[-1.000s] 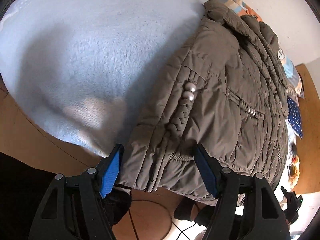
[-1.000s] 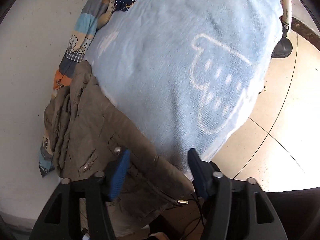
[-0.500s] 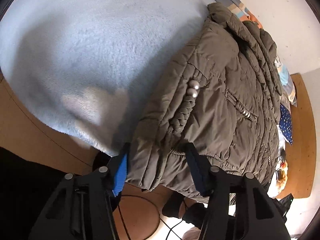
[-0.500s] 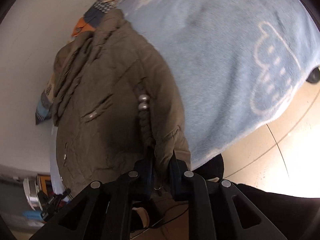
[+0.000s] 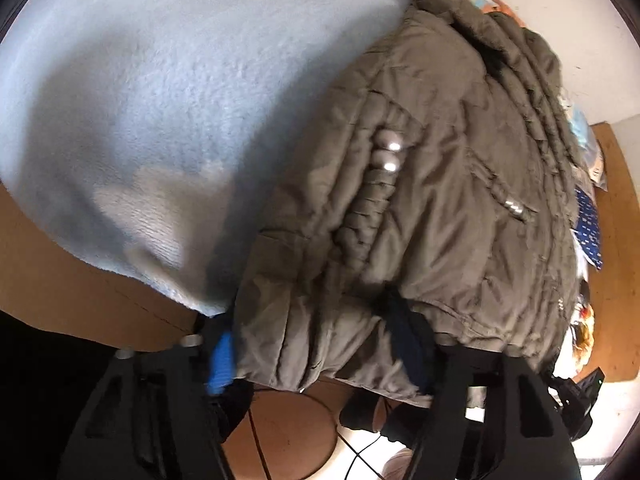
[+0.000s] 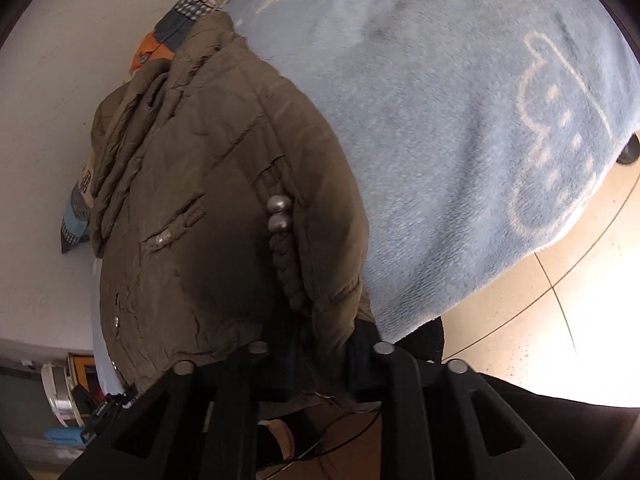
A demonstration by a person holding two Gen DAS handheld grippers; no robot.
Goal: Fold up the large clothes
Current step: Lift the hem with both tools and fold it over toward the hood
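Padding and quilted seams mark the olive jacket [image 5: 432,184], which is spread over the light blue blanket [image 5: 168,92] with its hem hanging past the blanket's near edge. On the jacket front, two silver beads [image 5: 390,156] are seen at the top of a braided cord, and a small metal zip pull [image 5: 514,209] lies beyond them, farther from the blanket's open expanse.

The hem is bracketed by the left gripper [image 5: 320,344]: its blue-padded finger is pressed against the jacket's corner nearest the bare blanket, the other finger is sunk into the fabric further along the hem, and a wide bunch of hem is gathered between the spread jaws. Whether that bunch is firmly clamped cannot be told through the blur.

In the right wrist view the jacket [image 6: 208,208] fills the space beside the blanket [image 6: 460,120], on which a white outline drawing is printed. The right gripper [image 6: 320,354] is closed tight on the hem just below the cord, fabric pinched between its narrow jaws.

Beyond the jacket's collar a striped patterned cloth [image 6: 188,8] is seen, and pale tiled floor [image 6: 560,320] past the blanket's edge.
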